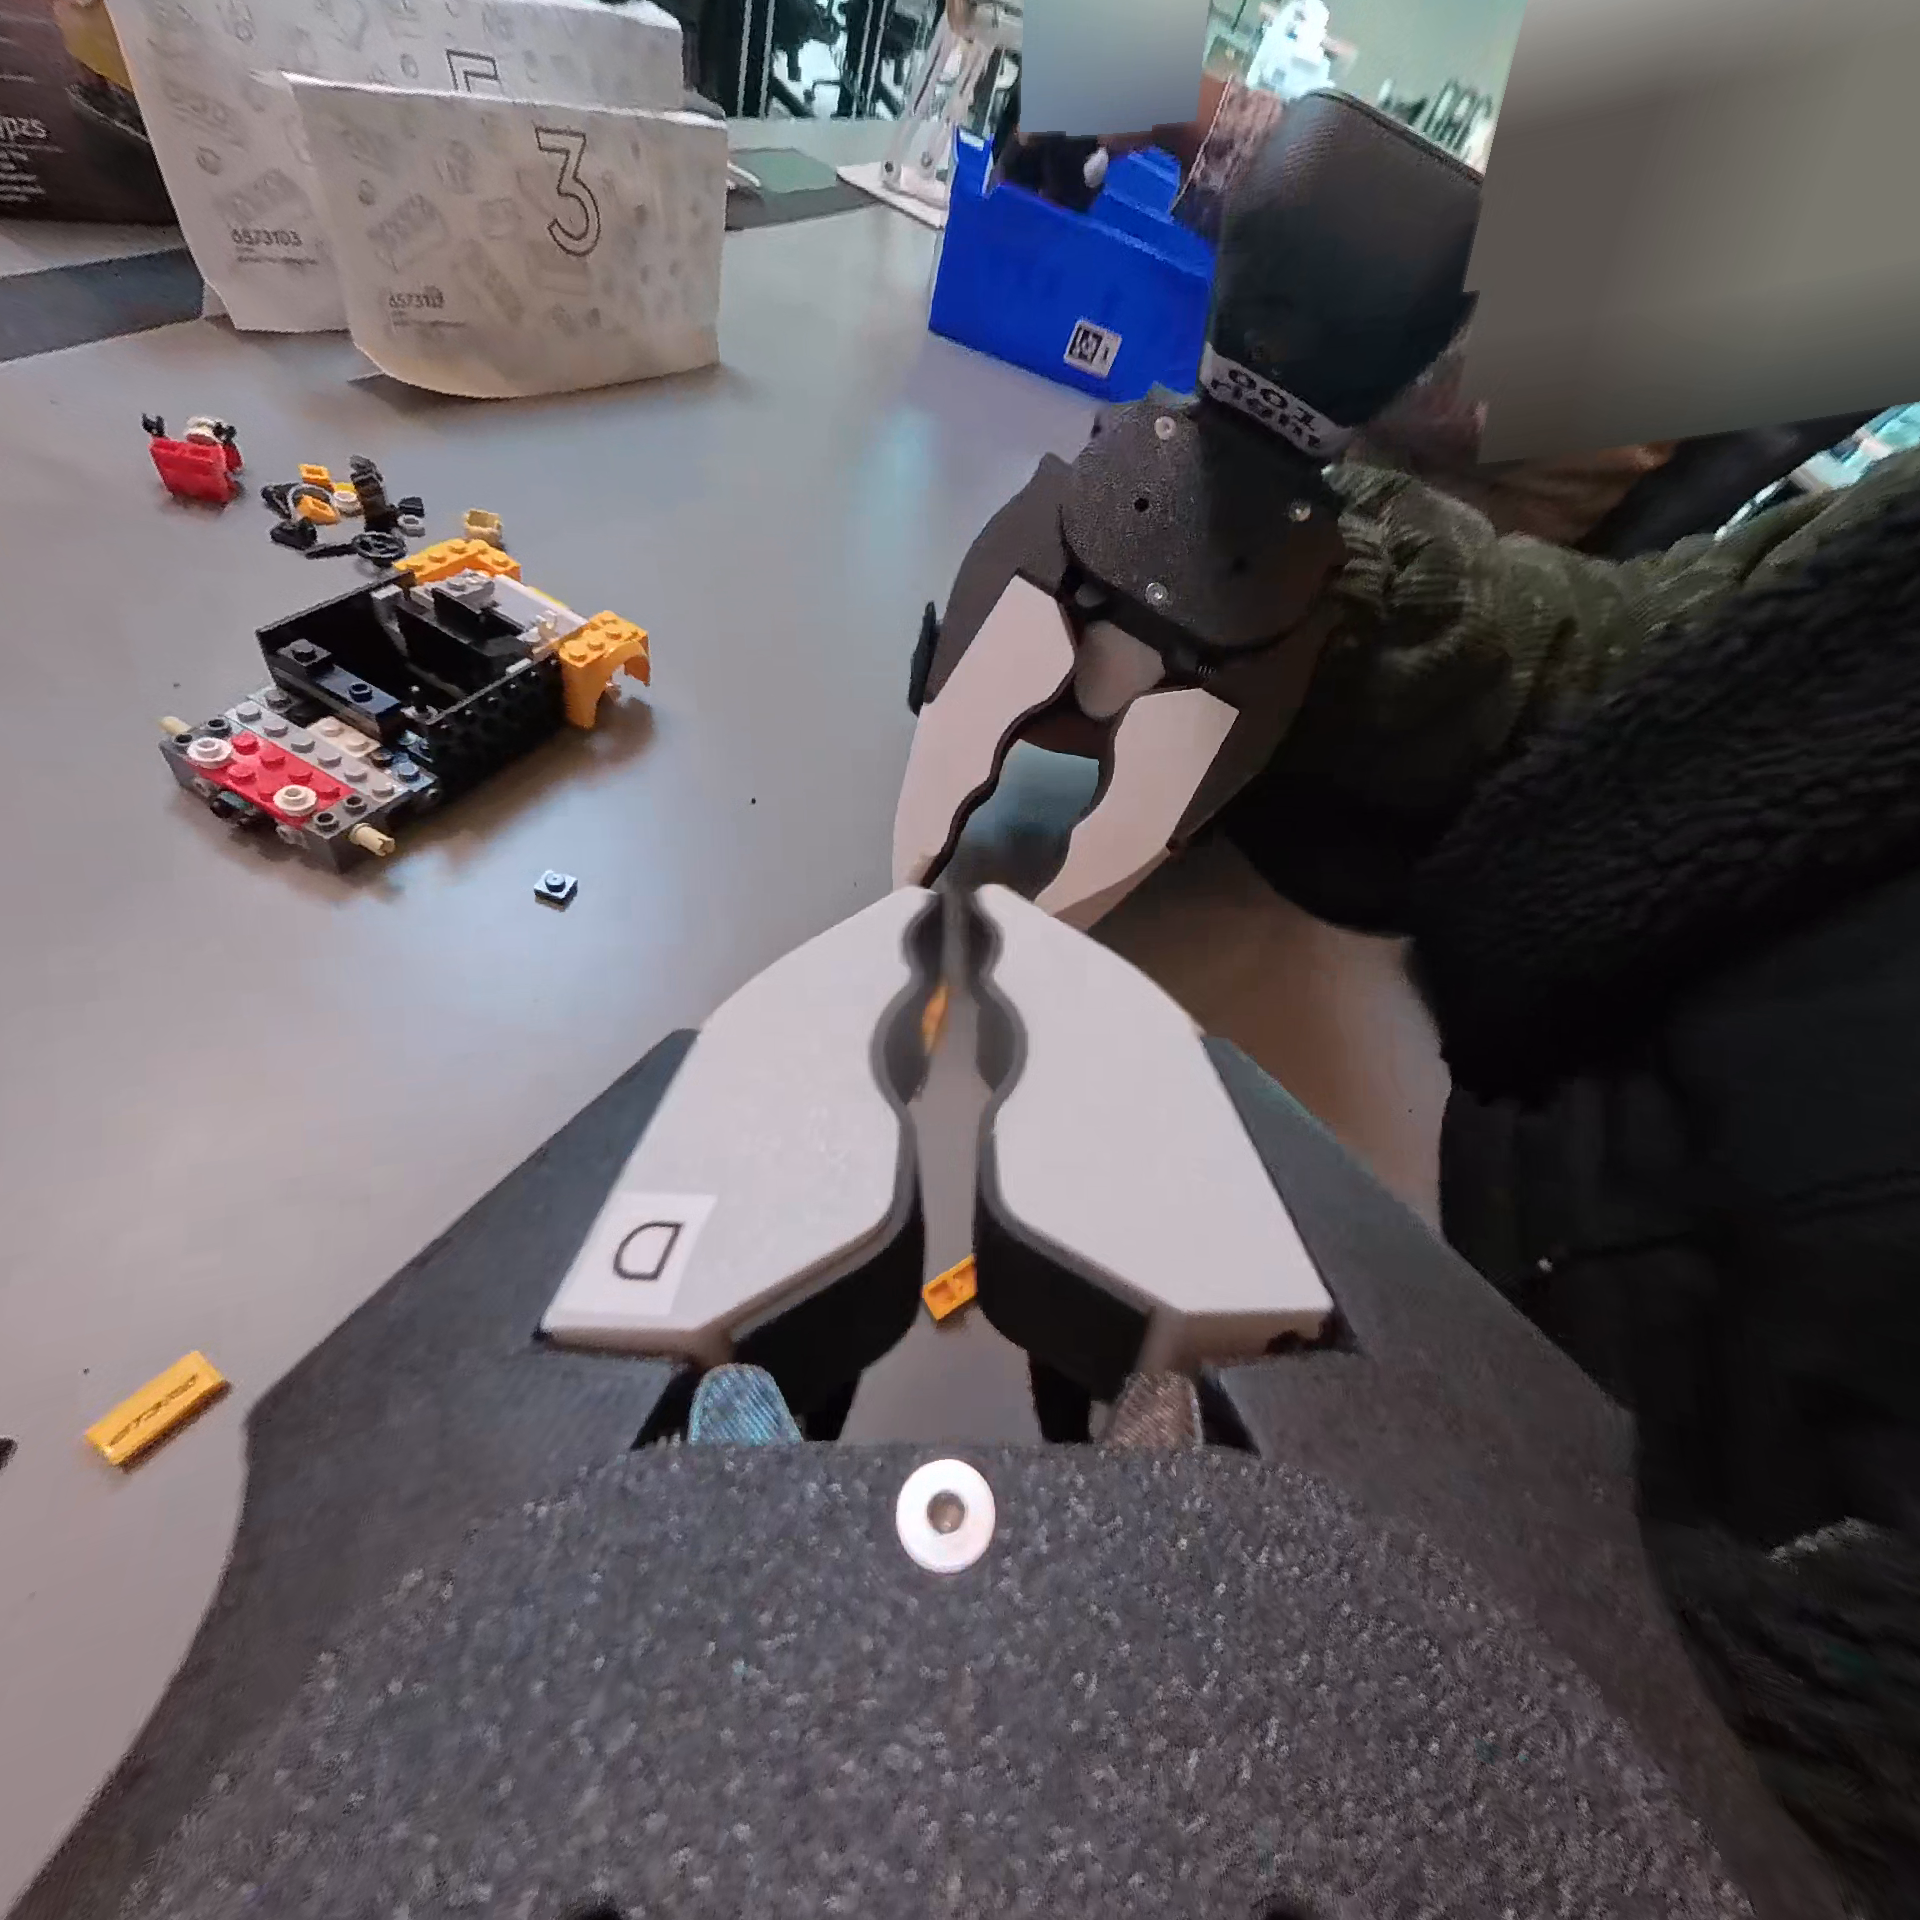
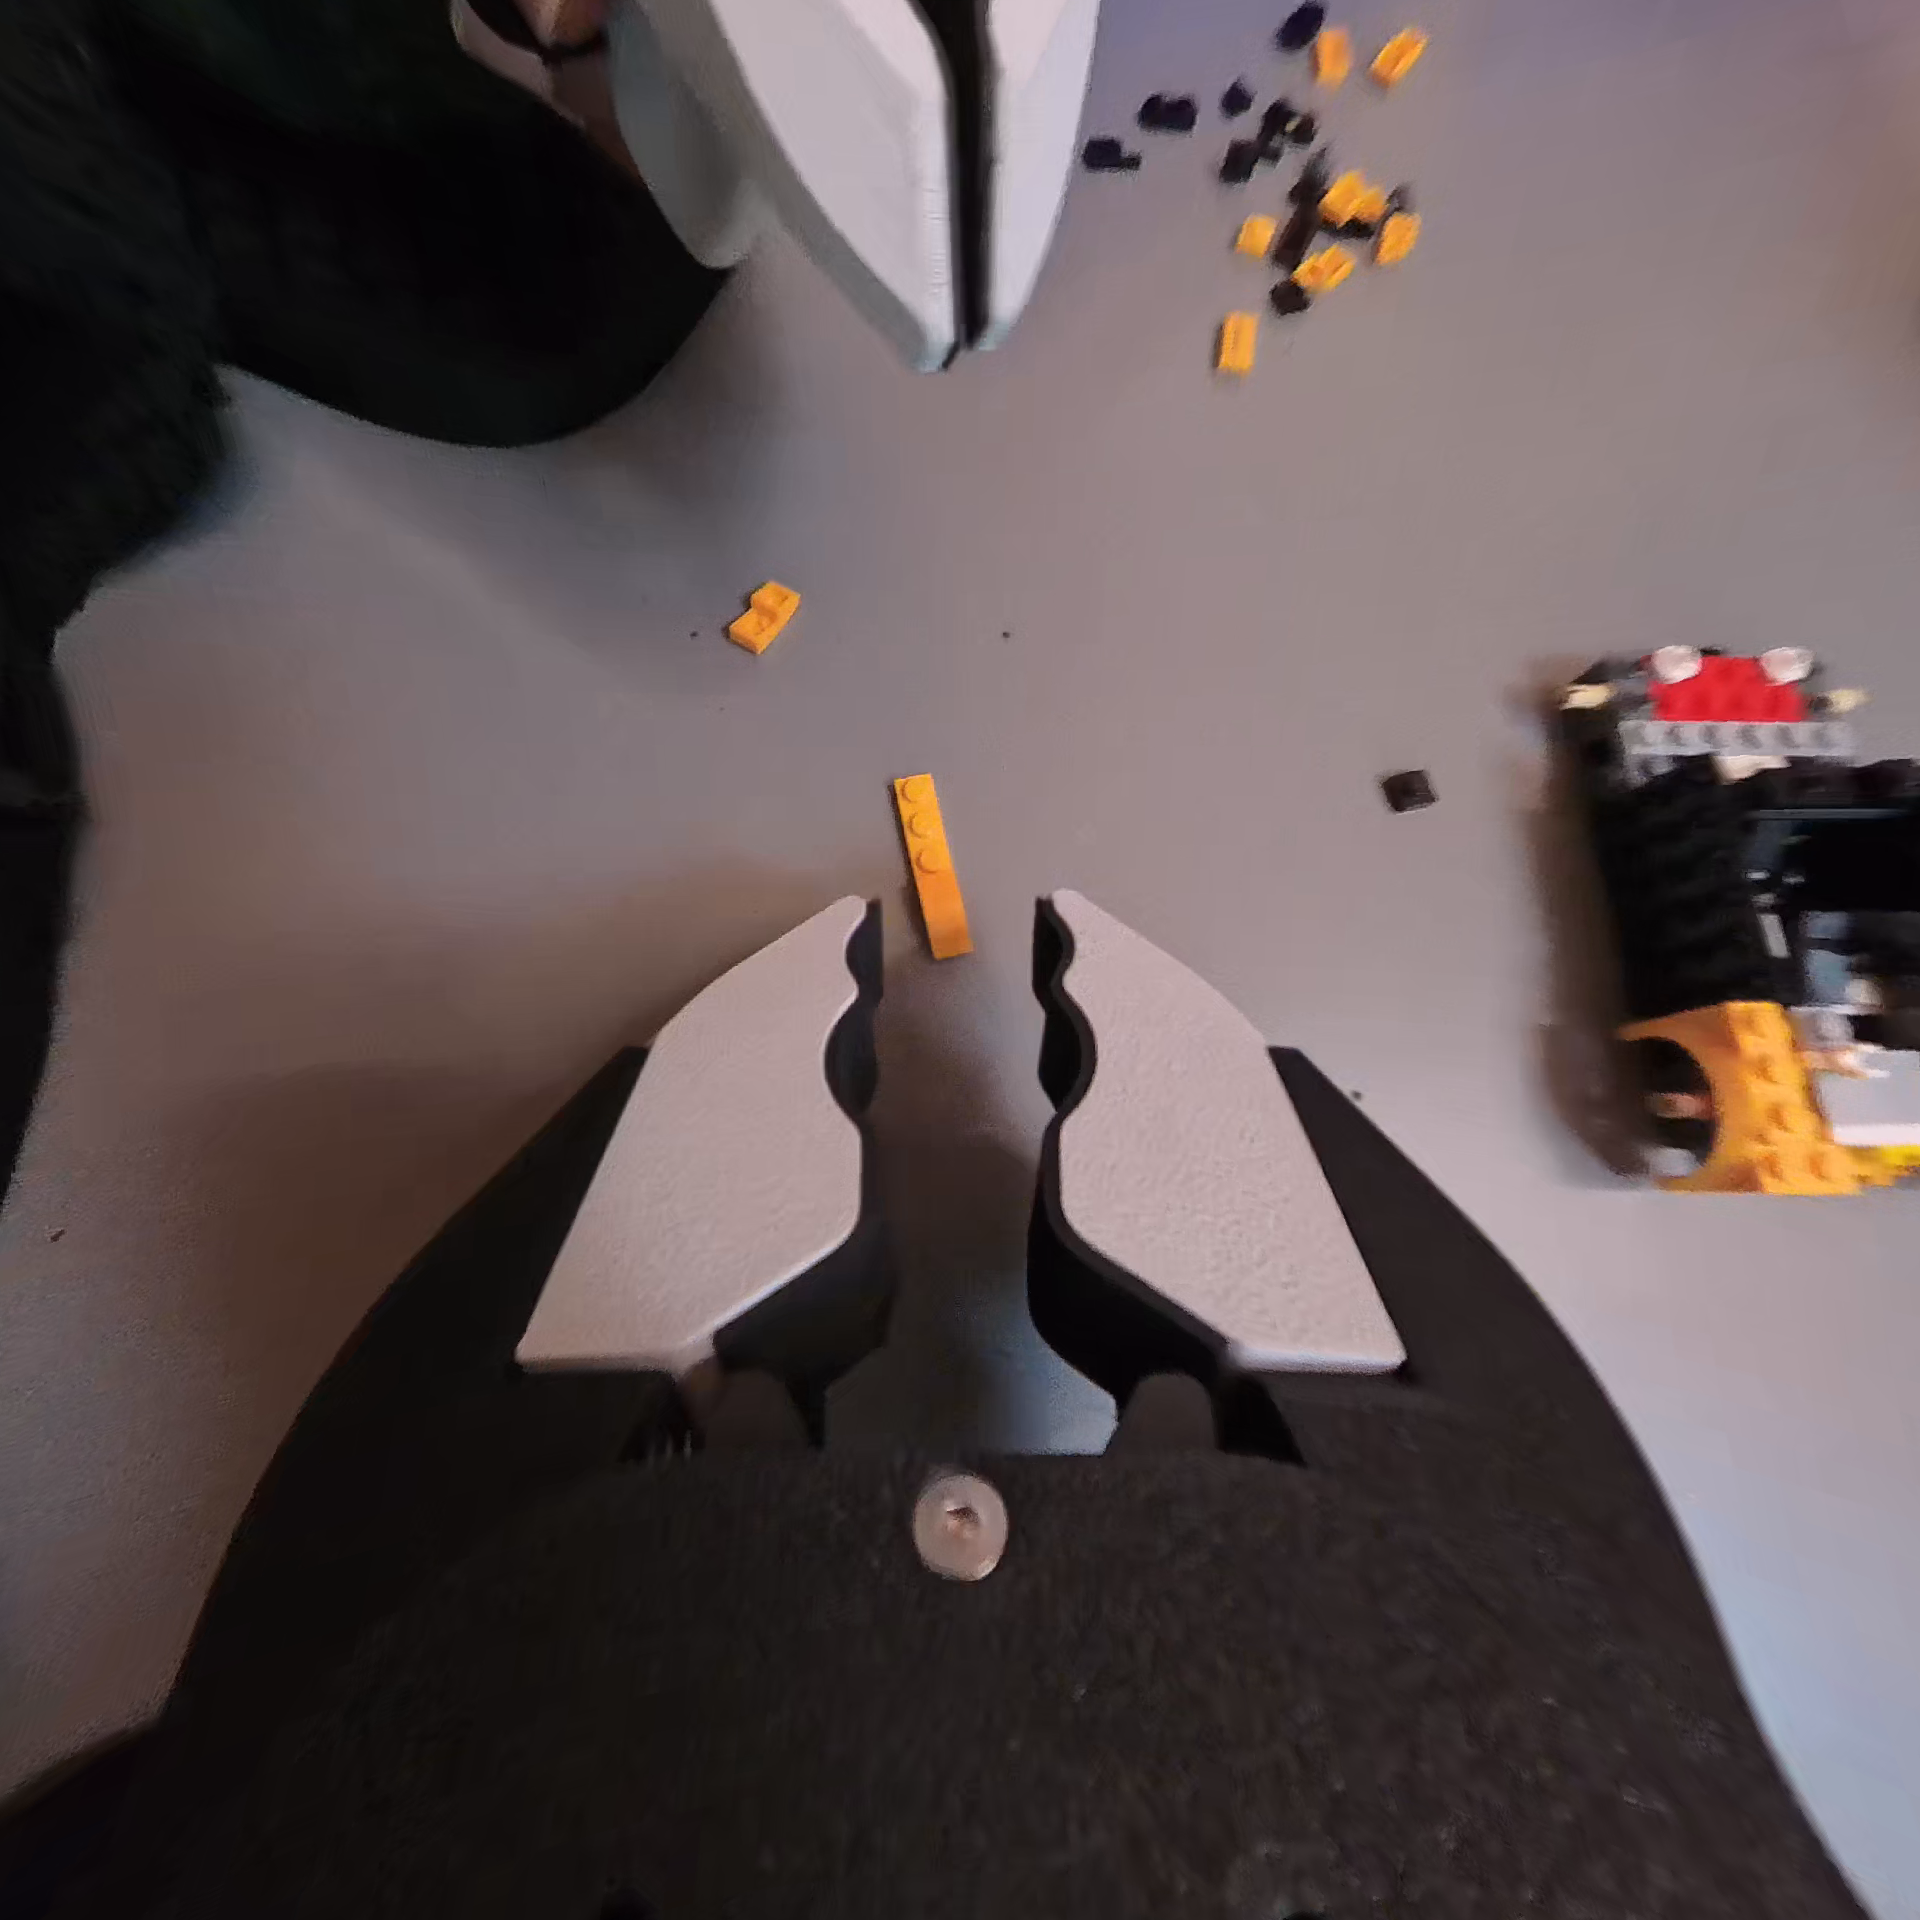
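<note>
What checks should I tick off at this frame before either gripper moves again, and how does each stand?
1. Right gripper fingers apart: ok.
2. Long orange plate flat on the grey table, its near end between those fingertips, no pad pressing it: ok.
3. Left gripper fingers together: ok.
4. Left gripper grasp: an orange sliver shows through the gap; cannot tell whether held.
5. The two grippers clear of each other: not ok, tips nearly meet.
6. Part-built brick car untouched: ok.
</note>
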The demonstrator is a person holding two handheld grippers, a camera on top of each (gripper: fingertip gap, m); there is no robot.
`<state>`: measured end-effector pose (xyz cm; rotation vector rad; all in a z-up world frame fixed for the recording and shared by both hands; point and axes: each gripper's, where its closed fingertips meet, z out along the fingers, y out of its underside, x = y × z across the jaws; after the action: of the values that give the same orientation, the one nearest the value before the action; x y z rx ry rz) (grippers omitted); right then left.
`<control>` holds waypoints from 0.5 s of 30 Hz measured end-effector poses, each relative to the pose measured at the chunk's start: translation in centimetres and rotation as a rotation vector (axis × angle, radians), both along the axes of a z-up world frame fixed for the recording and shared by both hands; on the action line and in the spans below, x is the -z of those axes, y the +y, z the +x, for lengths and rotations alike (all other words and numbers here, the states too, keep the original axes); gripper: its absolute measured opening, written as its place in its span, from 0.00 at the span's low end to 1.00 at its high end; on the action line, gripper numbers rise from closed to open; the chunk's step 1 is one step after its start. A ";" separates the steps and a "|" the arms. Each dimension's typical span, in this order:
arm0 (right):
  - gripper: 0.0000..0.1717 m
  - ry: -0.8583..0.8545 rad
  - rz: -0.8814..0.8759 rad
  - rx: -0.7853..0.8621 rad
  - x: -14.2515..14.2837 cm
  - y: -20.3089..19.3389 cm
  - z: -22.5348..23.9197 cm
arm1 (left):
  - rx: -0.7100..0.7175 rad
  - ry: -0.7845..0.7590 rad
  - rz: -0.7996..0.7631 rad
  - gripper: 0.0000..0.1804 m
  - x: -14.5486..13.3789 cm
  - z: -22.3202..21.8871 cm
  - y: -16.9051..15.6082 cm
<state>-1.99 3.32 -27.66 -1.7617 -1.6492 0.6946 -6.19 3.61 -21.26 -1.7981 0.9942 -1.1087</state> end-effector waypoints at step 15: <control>0.12 0.001 0.006 0.097 0.2 1.7 -1.6 | -0.002 0.440 0.279 0.14 5.1 -0.3 0.6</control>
<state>-3.63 5.01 -27.86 -1.8237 -1.5517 0.6451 -6.46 4.24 -26.36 -1.8424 1.3284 -0.5426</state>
